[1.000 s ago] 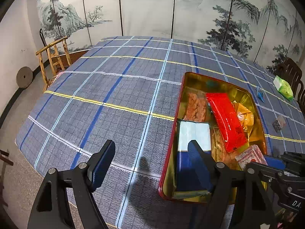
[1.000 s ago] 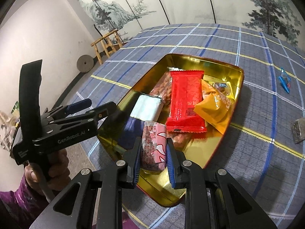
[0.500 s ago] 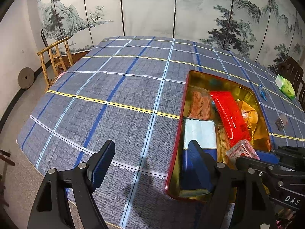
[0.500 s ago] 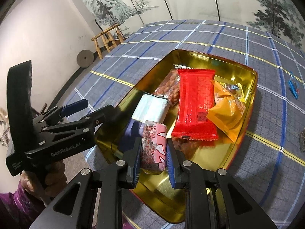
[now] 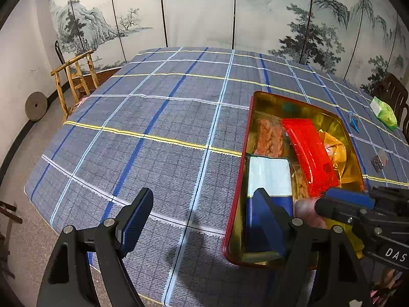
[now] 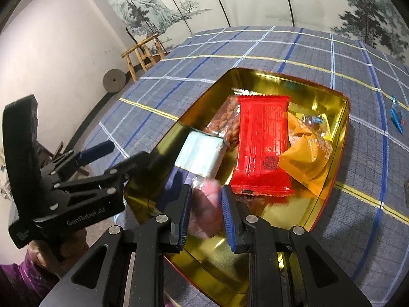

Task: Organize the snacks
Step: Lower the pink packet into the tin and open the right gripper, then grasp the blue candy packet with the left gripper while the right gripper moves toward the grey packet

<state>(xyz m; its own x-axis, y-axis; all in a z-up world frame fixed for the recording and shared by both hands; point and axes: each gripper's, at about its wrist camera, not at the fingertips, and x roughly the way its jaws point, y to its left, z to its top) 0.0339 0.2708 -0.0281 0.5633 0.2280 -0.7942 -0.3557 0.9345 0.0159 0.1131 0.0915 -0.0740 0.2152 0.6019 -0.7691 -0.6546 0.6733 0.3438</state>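
Note:
A gold tray with a red rim (image 6: 340,133) (image 5: 237,179) sits on the checked tablecloth and holds a red packet (image 6: 263,143), an orange pouch (image 6: 306,156), a bag of nuts (image 6: 225,120) and a pale blue-and-white pack (image 6: 202,153). My right gripper (image 6: 205,212) hangs over the tray's near end with its jaws parted. A pink snack packet (image 6: 205,204), blurred, sits loose between them. My left gripper (image 5: 202,220) is open and empty at the tray's left near corner.
The left gripper's body (image 6: 64,192) is just left of the tray in the right wrist view. A blue clip (image 6: 396,117), a small dark packet (image 5: 378,158) and a green pack (image 5: 383,112) lie on the cloth right of the tray. Wooden chair (image 5: 74,81) at far left.
My right gripper's jaws have opened and the pink packet is slipping down out of them into the tray. Both grippers drifted slightly toward the tray's near end.

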